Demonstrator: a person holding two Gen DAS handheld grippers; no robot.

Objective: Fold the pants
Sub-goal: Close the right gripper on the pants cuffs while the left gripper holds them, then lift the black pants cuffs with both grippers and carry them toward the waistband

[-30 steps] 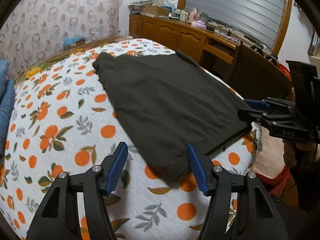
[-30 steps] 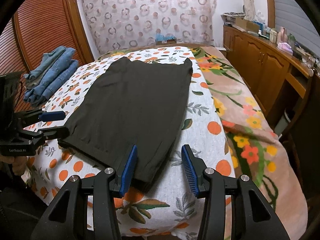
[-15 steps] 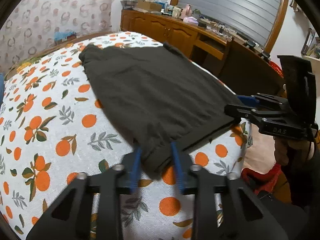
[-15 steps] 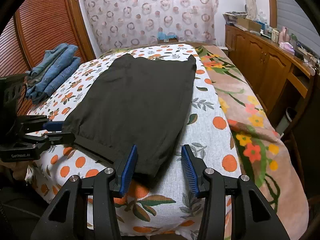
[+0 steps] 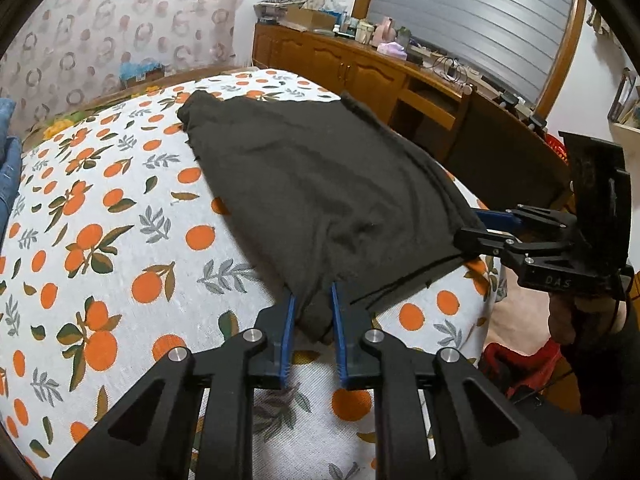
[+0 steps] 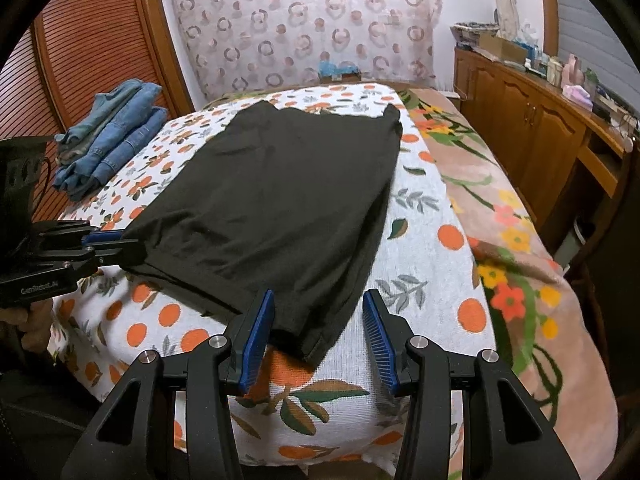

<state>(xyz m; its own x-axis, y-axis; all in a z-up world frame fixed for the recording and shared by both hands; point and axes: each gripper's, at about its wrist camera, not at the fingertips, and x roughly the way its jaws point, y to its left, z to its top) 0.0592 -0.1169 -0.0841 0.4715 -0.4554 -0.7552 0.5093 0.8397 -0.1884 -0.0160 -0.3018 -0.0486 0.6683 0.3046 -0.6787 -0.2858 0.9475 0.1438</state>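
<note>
The black pants [image 5: 316, 184] lie flat on the orange-print bed sheet [image 5: 100, 240], also seen in the right wrist view [image 6: 272, 200]. My left gripper [image 5: 313, 312] is shut on the near left corner of the pants and shows at the left edge of the right wrist view [image 6: 116, 242]. My right gripper [image 6: 318, 320] is open, its blue pads either side of the near right corner of the pants. In the left wrist view the right gripper [image 5: 480, 226] sits at that corner.
Folded blue jeans [image 6: 108, 136] are stacked at the bed's far left. A floral blanket [image 6: 500, 220] covers the right side of the bed. A wooden sideboard [image 6: 536, 128] with clutter runs along the right wall. A patterned curtain [image 6: 304, 24] hangs behind.
My left gripper closed on the near left corner of the pants, which bunched up between its pads. My right gripper stayed open and crept closer around the right corner.
</note>
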